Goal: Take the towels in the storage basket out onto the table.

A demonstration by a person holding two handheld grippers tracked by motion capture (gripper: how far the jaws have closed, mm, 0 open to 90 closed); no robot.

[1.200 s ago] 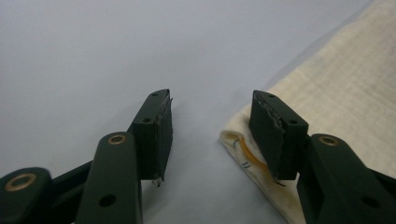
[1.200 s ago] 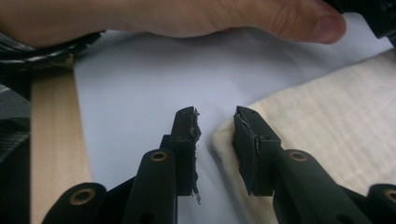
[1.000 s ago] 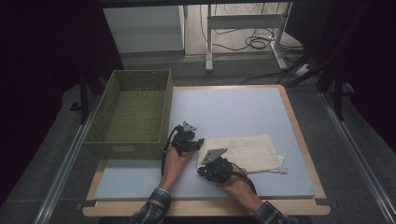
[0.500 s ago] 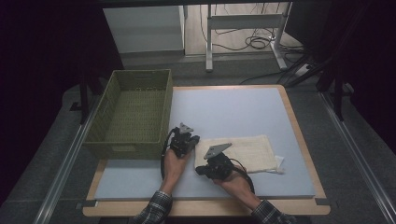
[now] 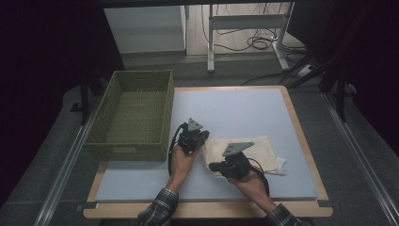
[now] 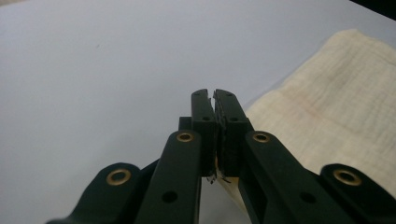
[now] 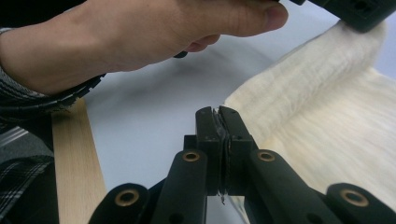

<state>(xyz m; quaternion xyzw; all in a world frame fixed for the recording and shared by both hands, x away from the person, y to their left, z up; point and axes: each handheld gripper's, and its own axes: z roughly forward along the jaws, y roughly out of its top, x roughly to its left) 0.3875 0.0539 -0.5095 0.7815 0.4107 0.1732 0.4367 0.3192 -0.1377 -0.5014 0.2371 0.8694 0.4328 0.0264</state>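
Observation:
A cream cloth point(image 5: 256, 150) lies on the pale blue table mat point(image 5: 235, 108), right of centre and near the front. My left gripper point(image 5: 200, 135) is at the cloth's far left corner, jaws pressed together, with a bit of cloth point(image 6: 327, 107) showing under them. In the left gripper view the left gripper point(image 6: 214, 93) points over bare mat. My right gripper point(image 5: 212, 165) sits at the near left corner, shut, and cloth point(image 7: 327, 121) emerges below its tips point(image 7: 218, 110). In the right gripper view the cloth rises in a ridge toward the other gripper point(image 7: 359, 14).
A green woven basket point(image 5: 134, 113), nothing visible inside, stands at the table's left side, close to the left hand point(image 5: 181, 157). The wooden table rim point(image 5: 301, 127) frames the mat. Bare mat stretches behind the cloth. Table legs and cables are on the floor beyond.
Both hands have shifted only slightly at the cloth's left edge. The left gripper has moved a little farther from me. The cloth stays in about the same place.

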